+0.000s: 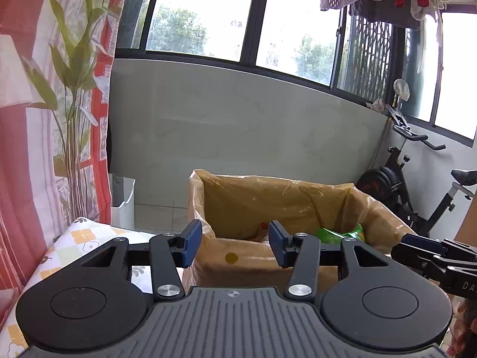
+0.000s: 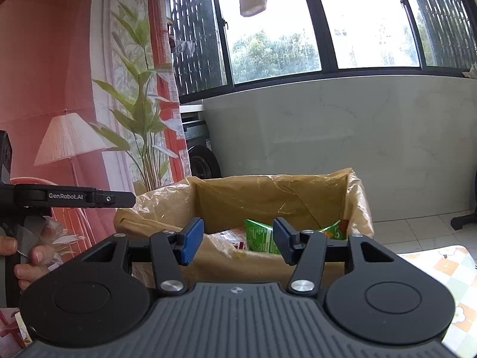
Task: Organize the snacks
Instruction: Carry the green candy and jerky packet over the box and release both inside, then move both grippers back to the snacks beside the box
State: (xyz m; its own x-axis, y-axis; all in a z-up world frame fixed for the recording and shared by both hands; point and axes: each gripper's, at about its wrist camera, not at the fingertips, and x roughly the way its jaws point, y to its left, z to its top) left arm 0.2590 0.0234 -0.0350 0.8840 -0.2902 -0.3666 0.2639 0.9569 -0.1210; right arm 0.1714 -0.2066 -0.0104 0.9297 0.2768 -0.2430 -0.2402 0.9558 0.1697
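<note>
A cardboard box lined with a yellowish plastic bag point(image 1: 277, 200) point(image 2: 277, 197) stands just ahead of both grippers. Inside lie a green snack packet point(image 1: 340, 234) point(image 2: 262, 235) and a red and white packet point(image 2: 231, 237); an orange-red packet point(image 1: 262, 229) shows in the left wrist view. My left gripper point(image 1: 235, 243) is open and empty, just in front of the box's near wall. My right gripper point(image 2: 237, 243) is open and empty at the near rim. The right gripper shows at the right edge of the left wrist view point(image 1: 429, 253), the left gripper at the left edge of the right wrist view point(image 2: 98, 200).
The box stands on a table with a checked floral cloth point(image 1: 80, 238) point(image 2: 453, 265). A printed curtain point(image 1: 44, 119) hangs on the left. A white bin point(image 1: 122, 200) and an exercise bike point(image 1: 417, 185) stand on the tiled floor by the window wall.
</note>
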